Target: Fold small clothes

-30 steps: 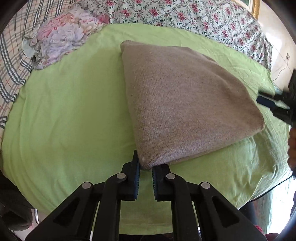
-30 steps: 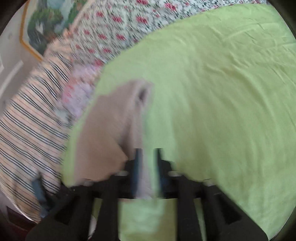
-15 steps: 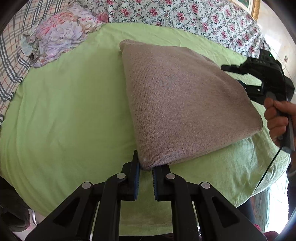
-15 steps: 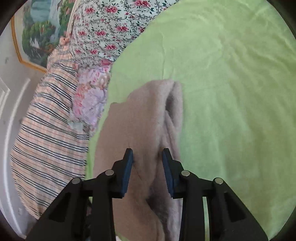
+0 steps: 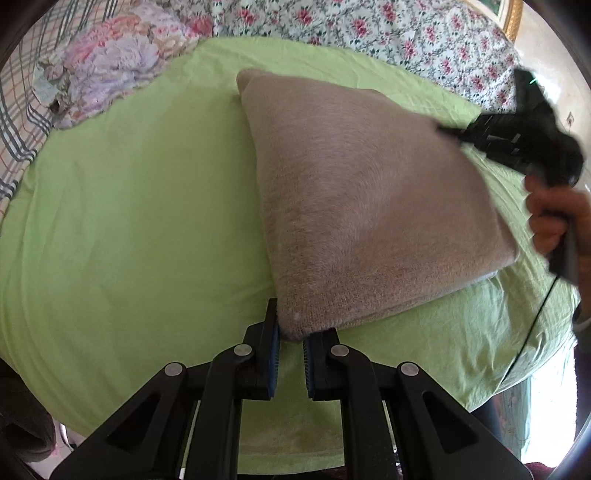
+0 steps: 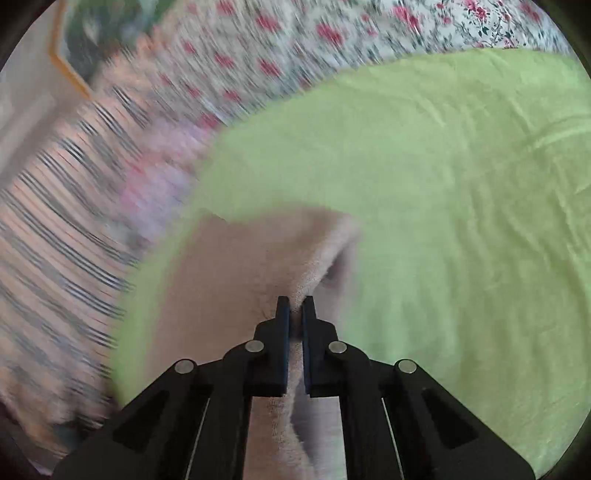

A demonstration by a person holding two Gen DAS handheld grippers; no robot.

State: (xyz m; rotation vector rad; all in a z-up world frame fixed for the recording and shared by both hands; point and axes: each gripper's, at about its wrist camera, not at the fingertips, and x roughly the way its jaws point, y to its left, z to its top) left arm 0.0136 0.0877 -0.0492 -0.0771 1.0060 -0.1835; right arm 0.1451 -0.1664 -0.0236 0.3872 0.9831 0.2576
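A folded taupe knit garment [image 5: 369,206] lies on the green sheet [image 5: 129,221]. My left gripper [image 5: 291,328] is shut on its near corner, which sits between the blue pads. In the left wrist view my right gripper [image 5: 454,133], held by a hand [image 5: 554,218], reaches onto the garment's far right edge. Seen from the right wrist, the right gripper [image 6: 295,308] has its jaws closing on a raised ridge of the garment [image 6: 236,280], and the pads press the fabric between them. That view is blurred by motion.
A crumpled floral cloth [image 5: 110,70] lies at the sheet's far left. A rose-patterned bedcover [image 5: 369,33] runs along the back, and a plaid blanket [image 5: 14,110] shows at the left edge. The sheet's front edge drops off near my left gripper. A cable [image 5: 532,325] hangs from the right hand.
My right gripper has swung in over the garment's right edge and closed from wide open onto a fold of it. The left gripper has kept its hold on the near corner.
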